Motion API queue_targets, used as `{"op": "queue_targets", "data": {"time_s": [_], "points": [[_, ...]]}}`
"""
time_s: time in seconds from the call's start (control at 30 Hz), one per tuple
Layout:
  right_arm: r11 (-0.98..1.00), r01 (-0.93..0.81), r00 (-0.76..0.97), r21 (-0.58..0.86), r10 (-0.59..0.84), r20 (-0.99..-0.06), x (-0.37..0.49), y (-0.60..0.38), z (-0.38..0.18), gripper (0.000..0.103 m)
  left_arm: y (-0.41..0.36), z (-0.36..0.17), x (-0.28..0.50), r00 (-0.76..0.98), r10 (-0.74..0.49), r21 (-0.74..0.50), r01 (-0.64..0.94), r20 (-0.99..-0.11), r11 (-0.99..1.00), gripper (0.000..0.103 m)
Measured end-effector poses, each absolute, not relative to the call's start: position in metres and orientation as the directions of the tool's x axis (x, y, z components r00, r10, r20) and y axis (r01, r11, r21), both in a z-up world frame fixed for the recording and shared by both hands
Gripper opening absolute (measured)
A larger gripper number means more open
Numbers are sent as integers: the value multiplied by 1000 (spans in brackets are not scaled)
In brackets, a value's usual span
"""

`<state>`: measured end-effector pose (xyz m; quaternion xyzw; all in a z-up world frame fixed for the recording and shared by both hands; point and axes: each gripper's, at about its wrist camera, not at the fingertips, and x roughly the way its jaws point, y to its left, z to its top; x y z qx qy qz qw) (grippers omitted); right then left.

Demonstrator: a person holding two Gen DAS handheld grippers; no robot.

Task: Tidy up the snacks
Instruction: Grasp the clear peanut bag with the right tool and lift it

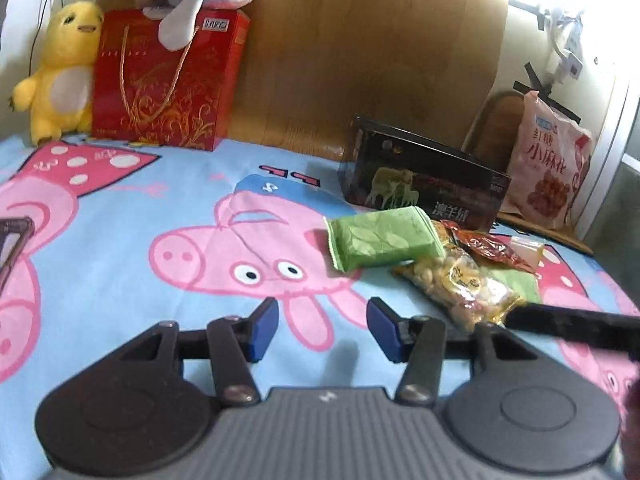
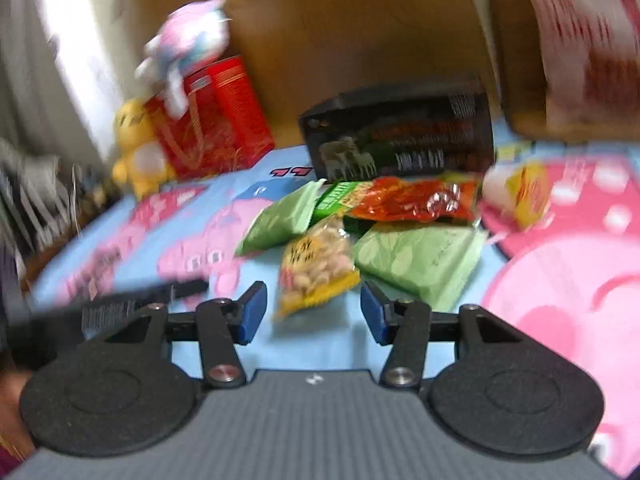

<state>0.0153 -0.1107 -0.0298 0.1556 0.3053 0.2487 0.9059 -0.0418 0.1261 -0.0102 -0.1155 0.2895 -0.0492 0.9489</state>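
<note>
The left gripper [image 1: 322,330] hovers over the blue cartoon-pig bedsheet [image 1: 120,248] with its blue-padded jaws spread and nothing between them. The right gripper [image 2: 313,317] is likewise spread wide and empty; the near end of a clear yellow-trimmed packet of peanuts [image 2: 316,266] lies between and just beyond its fingertips, apparently untouched, though that view is blurred.

The snacks sit in a loose pile on the sheet. A pale green leaf-print packet [image 1: 382,238] lies at the pile's left, partly over the peanut packet. A second pale green leaf-print packet [image 2: 420,264] lies just right of the peanuts. A crinkled red foil packet [image 2: 412,202] rests behind them. Immediately behind the pile stands a black cardboard box with sheep artwork [image 1: 424,178].

Further back, a red gift box with gold cord handles [image 1: 164,84] stands beside a yellow plush chick [image 1: 60,68], against a wooden headboard [image 1: 360,48]. A pink printed snack bag [image 1: 548,168] stands at far right.
</note>
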Motion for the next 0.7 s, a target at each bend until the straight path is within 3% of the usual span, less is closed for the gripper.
{"op": "queue_targets", "data": {"time_s": [0.03,0.07,0.13,0.3,0.37,0.47,0.5,0.53,0.63,0.7], "points": [[803,-325,674,500,568,-473,25,-115,-34,33,127,-10,-42,828,-165,-252,30,-535,967,49],[772,-287,649,567,592,-477,36,-119,-40,22,127,-10,-42,828,-169,-255,33,-534,966,49],[690,-240,607,683,656,-448,44,-128,-51,13,127,-11,-42,828,-172,-259,33,-534,965,49],[637,-301,543,710,727,-421,6,-159,-51,13,133,-10,-48,835,-231,-302,82,-500,950,52],[610,-343,488,714,765,-420,-9,-180,-49,13,133,-9,-50,822,-305,-331,152,-481,931,58],[721,-343,543,603,675,-498,-31,-213,-40,20,120,-2,-50,788,-393,-329,255,-474,909,60],[779,-312,609,544,603,-515,-39,-222,-36,30,113,1,-49,775,-421,-333,286,-472,899,60],[825,-275,674,493,531,-513,-48,-231,-30,40,104,6,-48,757,-458,-344,322,-465,882,60],[852,-314,733,419,498,-463,-72,-233,-19,45,76,16,-46,707,-533,-353,404,-465,844,60],[858,-373,730,354,507,-459,-84,-217,-20,59,57,20,-45,681,-558,-333,448,-474,830,66]]}}
